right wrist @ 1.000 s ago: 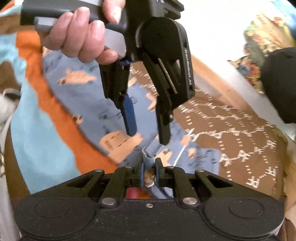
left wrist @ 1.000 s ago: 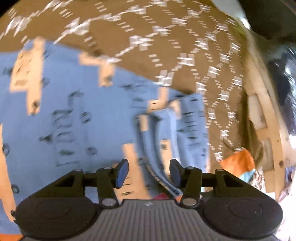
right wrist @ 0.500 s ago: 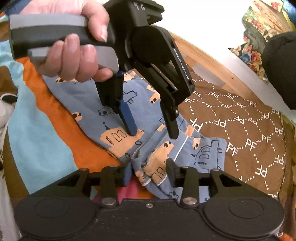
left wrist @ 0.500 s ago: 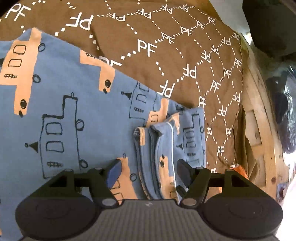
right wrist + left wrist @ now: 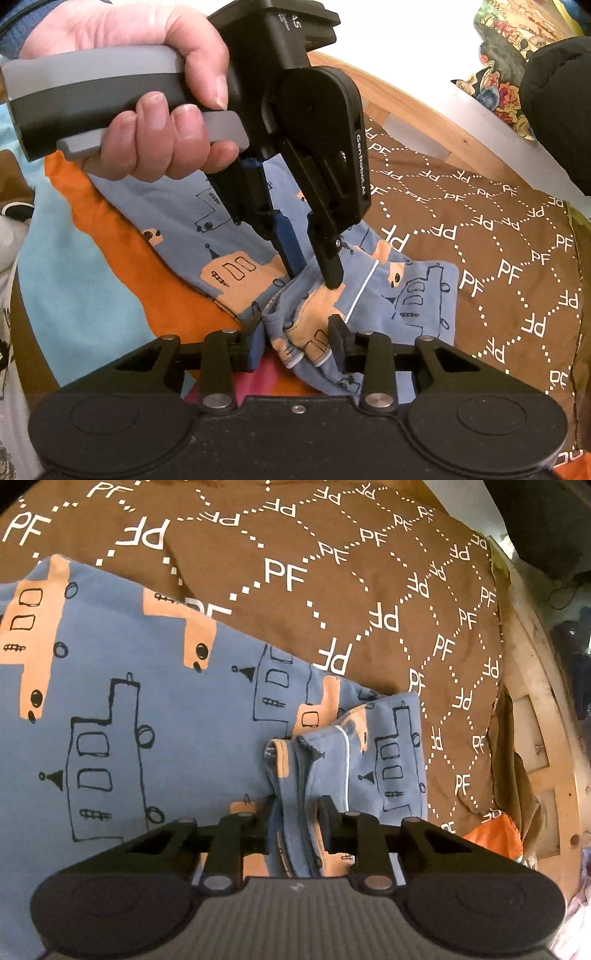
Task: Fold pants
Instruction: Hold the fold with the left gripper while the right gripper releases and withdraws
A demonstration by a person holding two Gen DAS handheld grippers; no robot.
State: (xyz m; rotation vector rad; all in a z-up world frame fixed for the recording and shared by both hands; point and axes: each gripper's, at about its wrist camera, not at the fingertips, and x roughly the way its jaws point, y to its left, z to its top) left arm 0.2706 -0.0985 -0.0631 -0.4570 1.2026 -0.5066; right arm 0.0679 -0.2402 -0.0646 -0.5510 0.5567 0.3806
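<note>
Brown bedding [image 5: 369, 572] printed with white "PF" letters and dotted diamonds covers most of the bed, with a wooden bed frame [image 5: 535, 709] running along its far edge. Nearer the person, an orange and light-blue cover [image 5: 110, 266] lies under the work. Spread over both is a pair of blue pants [image 5: 155, 709] patterned with orange and outlined trains, lying mostly flat, with one end doubled back on itself into a bunched stack of layers [image 5: 314, 317] beside the brown bedding.

The left gripper [image 5: 297, 821] comes down at a slant onto that bunched edge. Its jaws are closing and stand narrow, with the folded layers of fabric rising up between the two fingers [image 5: 327, 812]; from the right wrist view the same gripper [image 5: 314, 275] has both tips pushed into the cloth, pinching a ridge of it. A bare hand [image 5: 155, 110] wraps the grey and black handle above it.

The right gripper [image 5: 297, 339] sits low at the near end of the same bunch. Its jaws are also closing but still stand moderately apart, and the hemmed cuff ends of the pants lie between the fingers [image 5: 340, 332], the cloth touching the right-hand pad while the other pad seems just clear of it.
</note>
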